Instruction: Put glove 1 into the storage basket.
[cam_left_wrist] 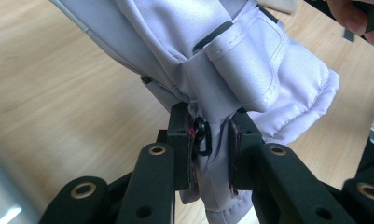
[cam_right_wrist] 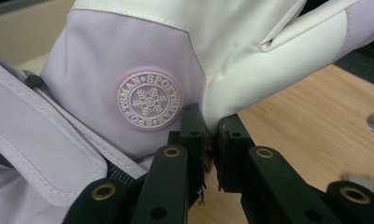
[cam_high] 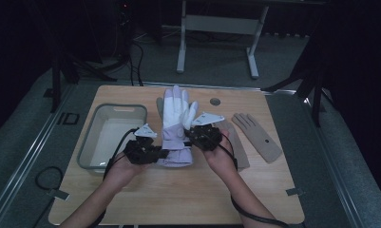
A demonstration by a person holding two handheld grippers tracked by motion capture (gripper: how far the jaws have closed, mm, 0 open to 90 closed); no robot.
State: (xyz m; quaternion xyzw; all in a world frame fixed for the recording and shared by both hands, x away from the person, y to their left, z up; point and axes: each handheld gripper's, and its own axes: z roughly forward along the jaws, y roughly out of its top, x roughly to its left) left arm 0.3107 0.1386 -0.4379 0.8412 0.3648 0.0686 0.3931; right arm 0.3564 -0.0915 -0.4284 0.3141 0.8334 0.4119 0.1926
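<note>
I hold a lilac and white ski glove [cam_high: 175,124] with both grippers, above the middle of the wooden table [cam_high: 178,194]. My left gripper [cam_high: 156,153] has its jaws closed on the cuff end of the glove; in the left gripper view [cam_left_wrist: 211,144] the lilac fabric is bunched between the two pads, with a small black loop [cam_left_wrist: 202,136] caught at the left pad. My right gripper [cam_high: 194,133] is closed on the edge of the glove near the base of the thumb; in the right gripper view [cam_right_wrist: 211,140] the jaws are almost together, with only a thin fold of fabric between them, just beside the round snowflake badge [cam_right_wrist: 148,100]. The glove's fingers point away from me. A grey plastic tub [cam_high: 87,151] stands at the left of the glove, and a beige knit glove [cam_high: 257,136] lies flat on the table at the right.
</note>
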